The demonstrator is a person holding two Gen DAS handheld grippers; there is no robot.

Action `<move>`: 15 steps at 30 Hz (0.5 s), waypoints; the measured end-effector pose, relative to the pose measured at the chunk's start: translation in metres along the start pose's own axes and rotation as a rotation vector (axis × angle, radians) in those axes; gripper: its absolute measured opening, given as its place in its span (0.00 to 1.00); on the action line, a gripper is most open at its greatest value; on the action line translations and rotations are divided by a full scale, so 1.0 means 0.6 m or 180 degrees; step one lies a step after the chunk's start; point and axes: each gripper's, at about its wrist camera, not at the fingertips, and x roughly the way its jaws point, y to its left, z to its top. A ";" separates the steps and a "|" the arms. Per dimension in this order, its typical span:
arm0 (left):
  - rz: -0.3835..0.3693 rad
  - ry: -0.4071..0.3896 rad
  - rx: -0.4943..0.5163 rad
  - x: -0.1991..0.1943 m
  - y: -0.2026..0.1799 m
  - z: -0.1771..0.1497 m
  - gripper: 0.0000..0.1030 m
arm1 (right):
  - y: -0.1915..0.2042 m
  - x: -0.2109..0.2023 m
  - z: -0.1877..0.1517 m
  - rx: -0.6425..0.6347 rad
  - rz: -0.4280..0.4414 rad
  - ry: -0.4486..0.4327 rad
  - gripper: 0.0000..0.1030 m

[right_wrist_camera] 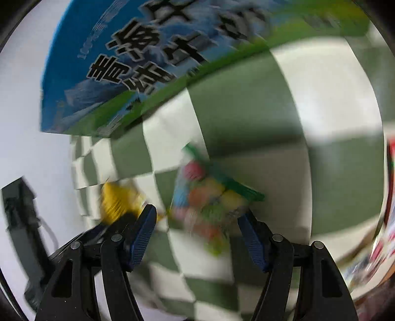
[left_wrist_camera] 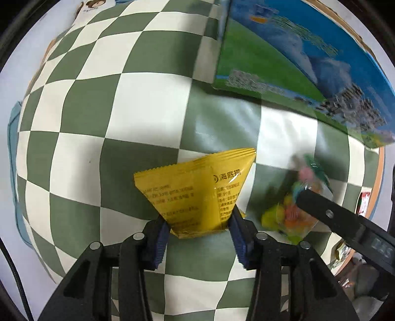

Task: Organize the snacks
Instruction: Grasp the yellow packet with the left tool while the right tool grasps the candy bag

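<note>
My left gripper point(left_wrist_camera: 198, 226) is shut on a yellow snack packet point(left_wrist_camera: 197, 190) and holds it over a green-and-white checkered cloth point(left_wrist_camera: 98, 111). The packet also shows as a yellow blur in the right wrist view point(right_wrist_camera: 118, 202). My right gripper point(right_wrist_camera: 197, 222) is open, its jaws wide on either side of a clear bag of colourful candies with a green top point(right_wrist_camera: 209, 197); the view is blurred and I cannot tell if a pad touches it. In the left wrist view the candy bag point(left_wrist_camera: 293, 210) lies to the right of the yellow packet, with a right-gripper finger point(left_wrist_camera: 328, 212) over it.
A large blue-and-green box with Chinese print point(left_wrist_camera: 296, 61) stands on the cloth behind the snacks; it also shows in the right wrist view point(right_wrist_camera: 148, 56). More packets point(left_wrist_camera: 363, 202) lie past the cloth's right edge. A cartoon-print bag point(left_wrist_camera: 93, 7) sits at the far left.
</note>
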 end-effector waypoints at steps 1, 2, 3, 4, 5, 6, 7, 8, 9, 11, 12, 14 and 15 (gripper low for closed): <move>-0.0015 -0.0005 -0.0003 0.002 0.001 0.003 0.43 | 0.014 0.007 0.008 -0.0099 -0.0107 -0.0022 0.69; -0.0019 -0.0008 -0.0007 0.005 0.005 0.010 0.43 | 0.026 0.013 0.012 -0.0194 -0.0214 -0.0019 0.69; -0.0018 0.0000 -0.0011 0.010 0.006 0.014 0.41 | 0.039 0.021 0.015 -0.0299 -0.0331 -0.0001 0.69; 0.0014 0.0023 -0.0027 0.018 0.007 0.018 0.41 | 0.051 0.028 0.015 -0.0401 -0.0446 0.0002 0.69; 0.0050 0.0066 -0.0014 0.027 0.007 0.024 0.41 | 0.065 0.034 0.013 -0.0483 -0.0560 -0.0080 0.69; 0.0068 0.0111 0.0015 0.037 0.007 0.027 0.41 | 0.077 0.041 0.011 -0.0606 -0.0691 -0.0104 0.66; 0.0051 0.0105 0.0009 0.045 0.009 0.029 0.41 | 0.083 0.043 0.012 -0.0657 -0.0744 -0.0149 0.62; 0.0056 0.0103 0.0013 0.051 0.010 0.030 0.41 | 0.091 0.047 0.007 -0.0800 -0.0895 -0.0150 0.56; 0.0064 0.0104 0.0038 0.054 0.009 0.029 0.41 | 0.095 0.048 0.003 -0.0910 -0.0955 -0.0159 0.54; 0.0094 0.0066 0.0111 0.051 0.002 0.026 0.41 | 0.099 0.046 -0.007 -0.1061 -0.1042 -0.0143 0.53; 0.0090 0.0059 0.0147 0.047 0.000 0.020 0.41 | 0.099 0.045 -0.014 -0.1108 -0.1095 -0.0126 0.53; 0.0036 0.0117 0.0157 0.043 -0.006 0.005 0.41 | 0.094 0.038 -0.032 -0.1169 -0.1182 -0.0090 0.53; 0.0012 0.0153 0.0164 0.042 -0.006 -0.007 0.41 | 0.088 0.035 -0.042 -0.1171 -0.1200 -0.0055 0.53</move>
